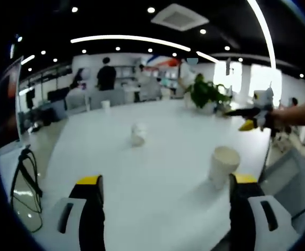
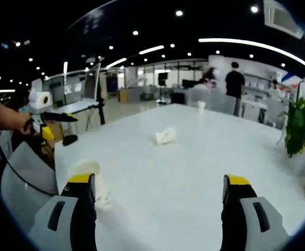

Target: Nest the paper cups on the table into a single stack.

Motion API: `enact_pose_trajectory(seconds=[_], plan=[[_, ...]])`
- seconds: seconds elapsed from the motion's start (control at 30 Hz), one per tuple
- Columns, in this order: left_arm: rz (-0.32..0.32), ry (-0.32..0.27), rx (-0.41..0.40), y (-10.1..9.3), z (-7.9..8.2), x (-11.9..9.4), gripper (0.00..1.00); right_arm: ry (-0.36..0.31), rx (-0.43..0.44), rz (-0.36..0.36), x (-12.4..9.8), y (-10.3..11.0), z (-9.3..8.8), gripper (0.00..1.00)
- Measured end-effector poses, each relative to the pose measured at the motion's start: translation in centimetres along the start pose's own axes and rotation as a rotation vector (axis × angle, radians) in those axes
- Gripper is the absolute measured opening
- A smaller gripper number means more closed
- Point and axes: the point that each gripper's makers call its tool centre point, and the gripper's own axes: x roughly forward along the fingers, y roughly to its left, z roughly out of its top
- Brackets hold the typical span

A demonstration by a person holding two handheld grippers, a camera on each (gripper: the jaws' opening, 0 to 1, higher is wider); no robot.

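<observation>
Three white paper cups sit on a long white table [image 1: 157, 172]: an upright cup [image 1: 223, 166] stands just beside the left gripper [image 1: 165, 183], a tipped cup [image 1: 137, 134] lies on its side mid-table beyond it, and a far cup [image 1: 105, 104] stands near the table's distant edge. Both the left gripper and the right gripper [image 2: 160, 185] hover with jaws spread wide, holding nothing. A potted plant [image 1: 205, 94] stands to the right of the tipped cup.

The table [image 1: 157, 178] is showing a smooth, slightly glossy white top, reflecting ceiling lights near its edge. The paper cups, one upright [image 1: 223, 165] and one lying [image 1: 137, 134], are looking matt. The gripper jaws are looking like hard plastic.
</observation>
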Motion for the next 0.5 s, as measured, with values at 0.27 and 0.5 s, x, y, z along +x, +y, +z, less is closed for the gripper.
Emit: enact_pose_trajectory(seconds=[0.27,0.5], plan=[[-0.002,-0.007,-0.003,0.1,0.2,0.2,0.98,0.000,-0.011,-0.002,2.2,-0.7,1.1,1.00],[-0.008,-0.002,-0.004,-0.2,-0.1,0.2,0.98,0.007,-0.011,0.021,3.7,-0.4,1.5,1.00]])
